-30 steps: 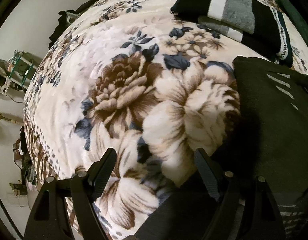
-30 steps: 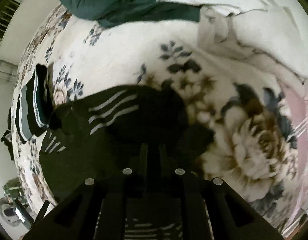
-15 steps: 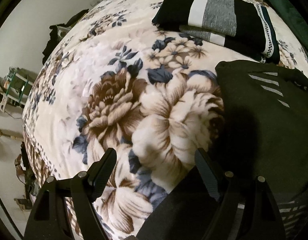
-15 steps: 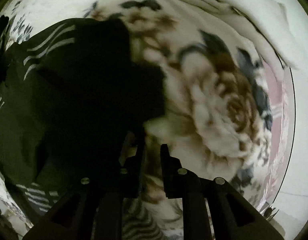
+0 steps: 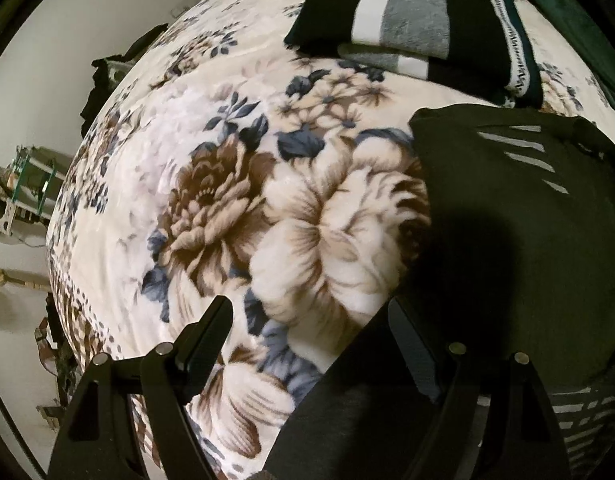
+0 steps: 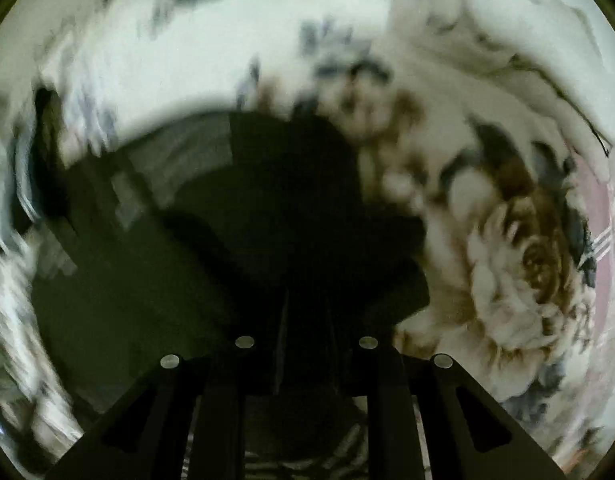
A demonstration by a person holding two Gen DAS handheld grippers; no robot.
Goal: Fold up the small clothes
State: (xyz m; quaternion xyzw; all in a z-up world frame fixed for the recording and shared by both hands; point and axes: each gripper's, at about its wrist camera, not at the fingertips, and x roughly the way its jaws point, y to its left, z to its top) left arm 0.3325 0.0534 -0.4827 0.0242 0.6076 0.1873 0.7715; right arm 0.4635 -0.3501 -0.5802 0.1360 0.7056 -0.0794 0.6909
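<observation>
A floral blanket covers the bed, bearing a dark striped garment (partly folded) near a folded stack.

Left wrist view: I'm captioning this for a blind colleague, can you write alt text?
The open left gripper hovers over a floral blanket, its right finger at the edge of a dark garment. A folded striped garment lies beyond.

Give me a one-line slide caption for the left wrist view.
Left gripper, fingers open, hovers over the floral blanket beside the dark striped garment, with folded clothes stacked beyond.
</observation>
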